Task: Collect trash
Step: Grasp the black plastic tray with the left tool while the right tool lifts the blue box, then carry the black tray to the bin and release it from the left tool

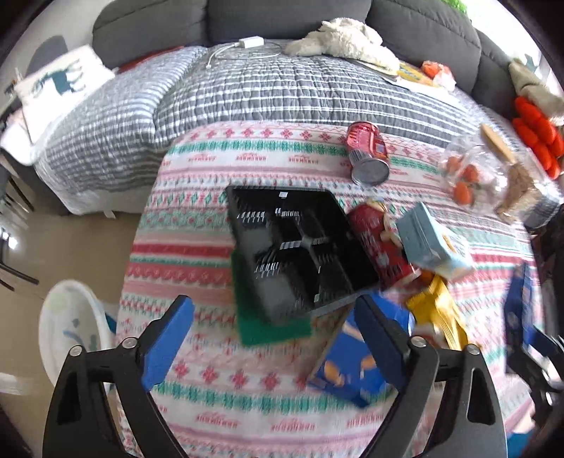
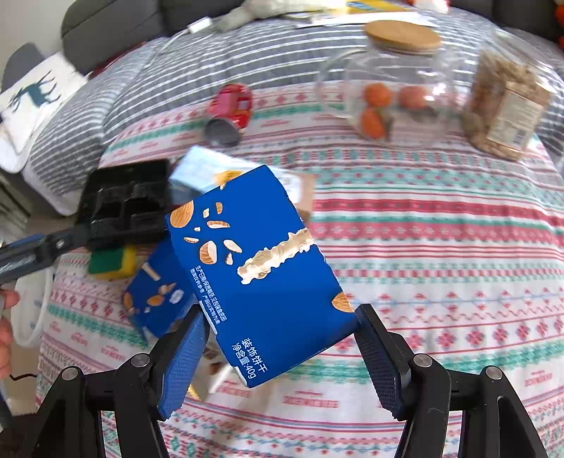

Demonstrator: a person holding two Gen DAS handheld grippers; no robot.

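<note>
My right gripper (image 2: 278, 324) is shut on a blue biscuit box (image 2: 253, 260) and holds it above the patterned cloth (image 2: 423, 253). My left gripper (image 1: 275, 317) is open and empty, just short of a black plastic tray (image 1: 296, 246) that lies on a green sponge (image 1: 268, 327). Around the tray lie a second blue box (image 1: 349, 366), a red snack bag (image 1: 380, 243), a pale blue carton (image 1: 430, 239), a yellow wrapper (image 1: 437, 317) and a crushed red can (image 1: 366, 151). The tray (image 2: 127, 204), sponge (image 2: 112, 260), second blue box (image 2: 155, 299) and can (image 2: 229, 112) also show in the right wrist view.
A glass jar (image 2: 387, 95) with a cork lid holds orange fruit, beside a clear bag of nuts (image 2: 504, 105). A white bin (image 1: 70, 327) stands on the floor at left. Behind are a striped quilt (image 1: 246, 91), a grey sofa (image 1: 282, 21) and a deer pillow (image 1: 60, 88).
</note>
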